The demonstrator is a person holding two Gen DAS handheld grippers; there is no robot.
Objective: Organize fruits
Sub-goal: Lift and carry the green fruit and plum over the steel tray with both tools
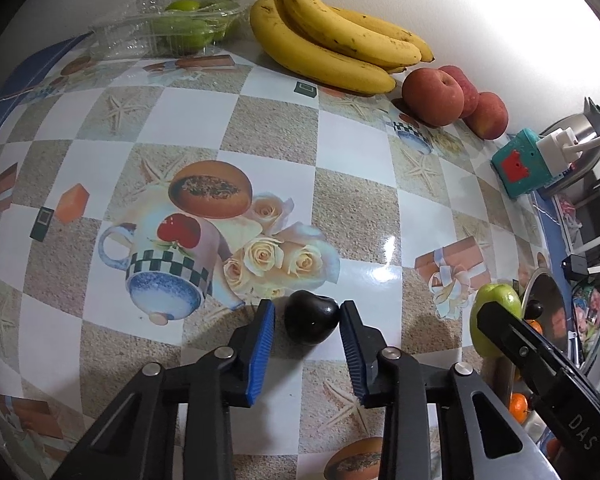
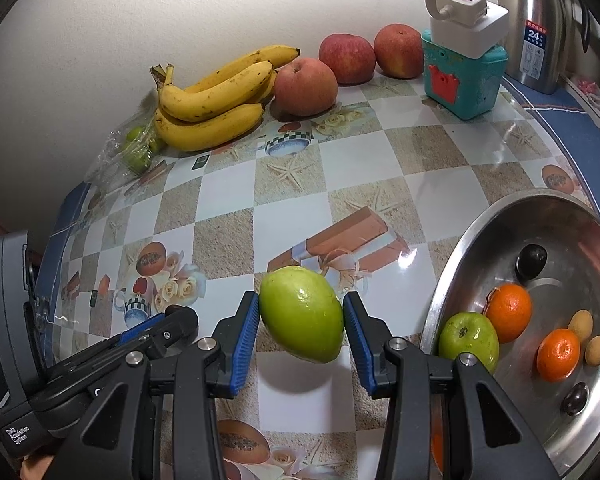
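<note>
Left gripper (image 1: pixel 307 314): we see its blue pads clamped on a small dark plum (image 1: pixel 310 322) sitting on the patterned tablecloth (image 1: pixel 276 128); both pads touch the fruit's sides.

Right gripper (image 2: pixel 301 312): we see it closed on a green guava (image 2: pixel 302 312), pads pressing left and right of it. The fruit looks raised off the cloth, just left of the steel basin (image 2: pixel 484 220) rim.

Basin sits at the table's right edge and holds a green apple (image 2: pixel 469 340), two oranges (image 2: pixel 509 311), two small tan fruits (image 2: pixel 581 323) and two dark plums (image 2: pixel 532 261). Much of its floor is still bare metal, mostly toward the far side.

Back edge along the wall: bananas (image 1: pixel 332 40), three red apples (image 1: pixel 434 96) touching in a row, and a clear plastic box (image 1: pixel 140 36) with green limes (image 1: pixel 184 6) in the far left corner. A teal toy box (image 2: pixel 462 76) with a white power plug (image 2: pixel 466 24) on top stands right of the apples, then a steel kettle (image 2: pixel 534 24) beyond it.

We note the middle of the table is open: a wide checkered stretch between the grippers and the back row. Blue border of the cloth marks the left and right edges. The two grippers sit near each other, each showing at the edge of the other's view.
</note>
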